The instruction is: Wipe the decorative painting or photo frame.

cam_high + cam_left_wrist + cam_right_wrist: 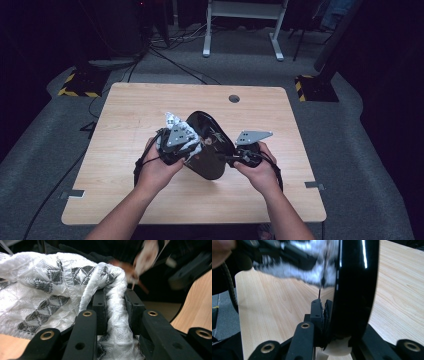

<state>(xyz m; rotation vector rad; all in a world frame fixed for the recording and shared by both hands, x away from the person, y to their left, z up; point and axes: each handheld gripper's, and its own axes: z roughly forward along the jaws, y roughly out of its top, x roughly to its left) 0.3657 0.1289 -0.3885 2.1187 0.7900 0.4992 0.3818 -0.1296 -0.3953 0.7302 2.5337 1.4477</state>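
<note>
Light wooden rectangular surface (130, 115) with rounded corners and a small round grommet hole (234, 98) near its far edge; it stands on grey carpet.

Glossy black, rounded, flat dish-like plate (212, 150), held tilted on edge above the middle of the surface, between the two hands. In the right gripper view its dark rim (354, 290) rises upright just right of centre.

White woven cloth with grey diamond pattern (45, 290), bunched at the plate's left side, pressed against its face.

Left tool (187, 145), left of the plate: jaws narrow, clamped on a twisted fold of the cloth.

Right tool (234, 159), at the plate's near right edge: jaws nearly closed, pinching the plate's rim.
</note>
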